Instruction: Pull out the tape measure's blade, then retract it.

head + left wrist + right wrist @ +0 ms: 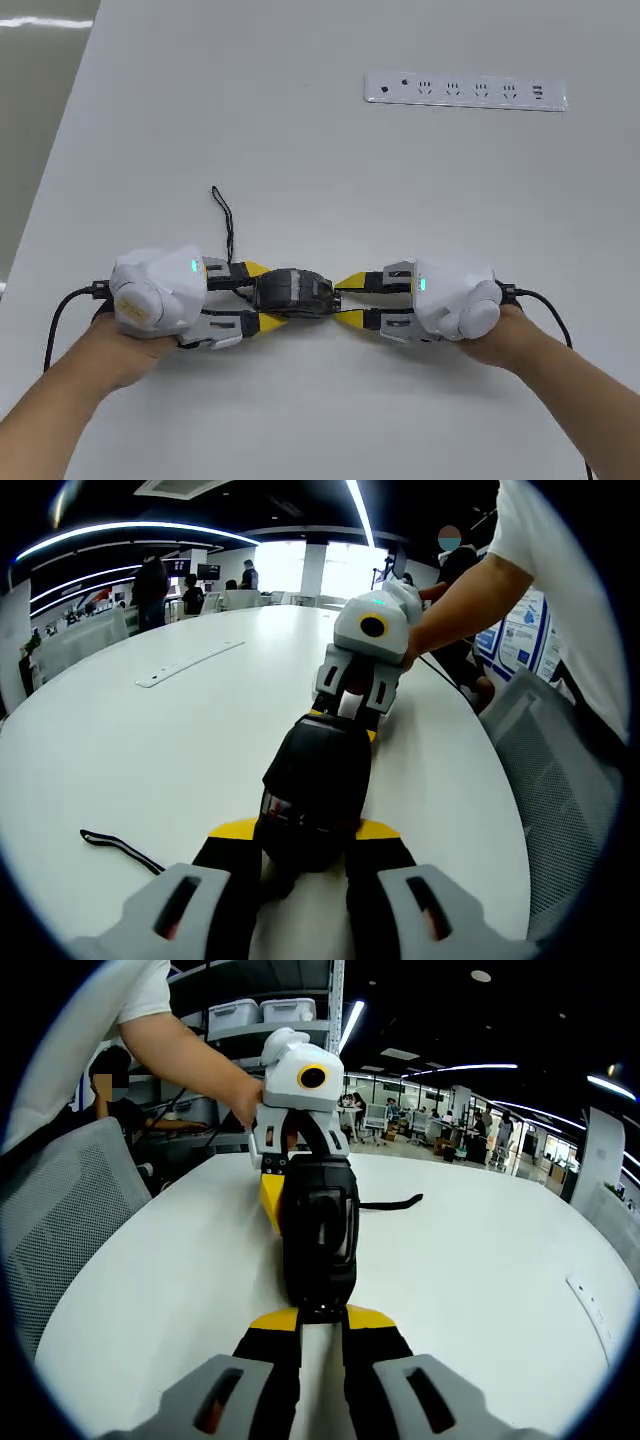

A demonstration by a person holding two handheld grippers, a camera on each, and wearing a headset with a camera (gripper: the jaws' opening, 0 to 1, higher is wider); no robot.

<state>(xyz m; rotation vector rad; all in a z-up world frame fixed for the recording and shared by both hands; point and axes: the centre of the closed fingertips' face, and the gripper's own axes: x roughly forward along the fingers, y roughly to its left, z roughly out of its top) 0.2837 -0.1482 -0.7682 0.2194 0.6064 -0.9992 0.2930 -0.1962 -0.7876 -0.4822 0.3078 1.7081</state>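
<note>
Closest to the person, both hands sit on the white surface facing each other. The left hand-held gripper has its yellow-tipped jaws clamped on either side of the black tape measure, which lies on the surface right between the two tools. The right hand-held gripper has its jaws narrowed down at the tape measure's other end, tips up against the case. Honestly can't tell if it's pinching anything. No blade visibly out. The tape's black wrist strap trails away behind it, and a white power strip lies near the far edge.
</note>
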